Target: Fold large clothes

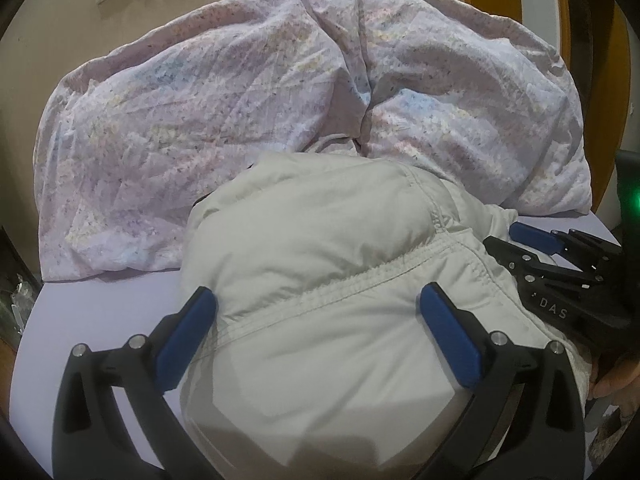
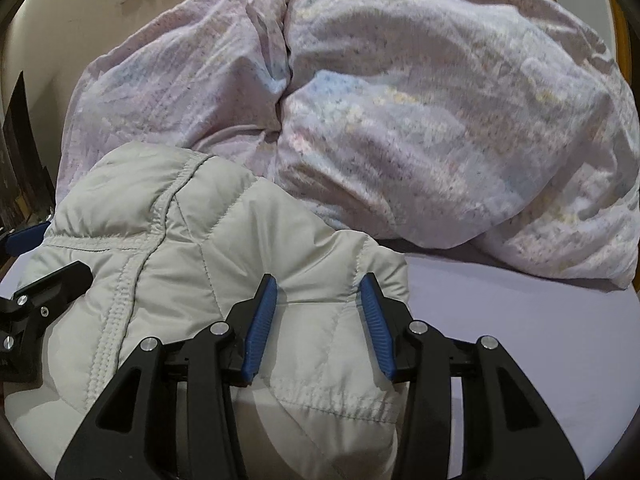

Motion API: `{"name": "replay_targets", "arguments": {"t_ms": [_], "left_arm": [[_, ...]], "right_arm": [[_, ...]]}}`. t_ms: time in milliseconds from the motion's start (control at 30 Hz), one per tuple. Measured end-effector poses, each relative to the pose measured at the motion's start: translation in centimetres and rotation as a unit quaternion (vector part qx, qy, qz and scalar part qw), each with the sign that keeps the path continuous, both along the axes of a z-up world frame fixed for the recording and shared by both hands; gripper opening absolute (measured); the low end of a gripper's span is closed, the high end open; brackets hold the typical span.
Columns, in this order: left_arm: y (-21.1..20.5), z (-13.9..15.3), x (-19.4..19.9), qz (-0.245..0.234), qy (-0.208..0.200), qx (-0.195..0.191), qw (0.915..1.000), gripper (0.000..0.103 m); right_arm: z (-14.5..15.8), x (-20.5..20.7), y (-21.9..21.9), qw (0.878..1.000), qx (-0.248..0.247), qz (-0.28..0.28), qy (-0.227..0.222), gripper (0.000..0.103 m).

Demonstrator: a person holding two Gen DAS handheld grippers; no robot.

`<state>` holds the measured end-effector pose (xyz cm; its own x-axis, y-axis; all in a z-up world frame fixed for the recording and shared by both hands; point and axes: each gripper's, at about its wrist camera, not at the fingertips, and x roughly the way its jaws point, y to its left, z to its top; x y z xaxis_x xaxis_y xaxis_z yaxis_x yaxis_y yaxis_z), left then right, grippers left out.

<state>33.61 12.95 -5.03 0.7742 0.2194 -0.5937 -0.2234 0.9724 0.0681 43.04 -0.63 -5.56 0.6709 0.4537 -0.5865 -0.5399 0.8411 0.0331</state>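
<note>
The left tongs (image 1: 316, 300) stand wide, their blue pads spread to either side of a pale grey padded jacket (image 1: 320, 280) that lies bunched on the lilac sheet (image 1: 100, 304) of a bed. The jacket fills the gap between the pads and bulges up in front of them; the left pad (image 1: 188, 336) sits at the jacket's edge over the sheet, while the right pad (image 1: 448, 332) rests on the fabric. Nothing is pinched between them. A stitched seam runs across the jacket just ahead of the pads.

To the right of these tongs, close against the jacket's far side, lie the right tongs (image 1: 516, 240), seen side-on.

In their own view the right tongs (image 2: 318, 292) are parted to a middling gap, with the jacket (image 2: 200, 248) puffing up between the pads; whether they squeeze the fabric I cannot tell. The bulk of the jacket lies to the left of them, bare sheet (image 2: 520, 340) to the right.

Beyond both tongs a crumpled flowered quilt (image 2: 420, 120) is heaped against the wall (image 1: 60, 28), touching the jacket's far edge
</note>
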Motion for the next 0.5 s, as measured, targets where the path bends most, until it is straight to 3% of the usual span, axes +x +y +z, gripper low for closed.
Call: {"name": "replay_targets", "arguments": {"t_ms": [500], "left_arm": [[0.2,-1.9,0.5,0.007,-0.020,0.004,0.9998,0.101]], "right_arm": [[-1.8,1.5,0.5,1.000,0.016,-0.005,0.014,0.050]]}}
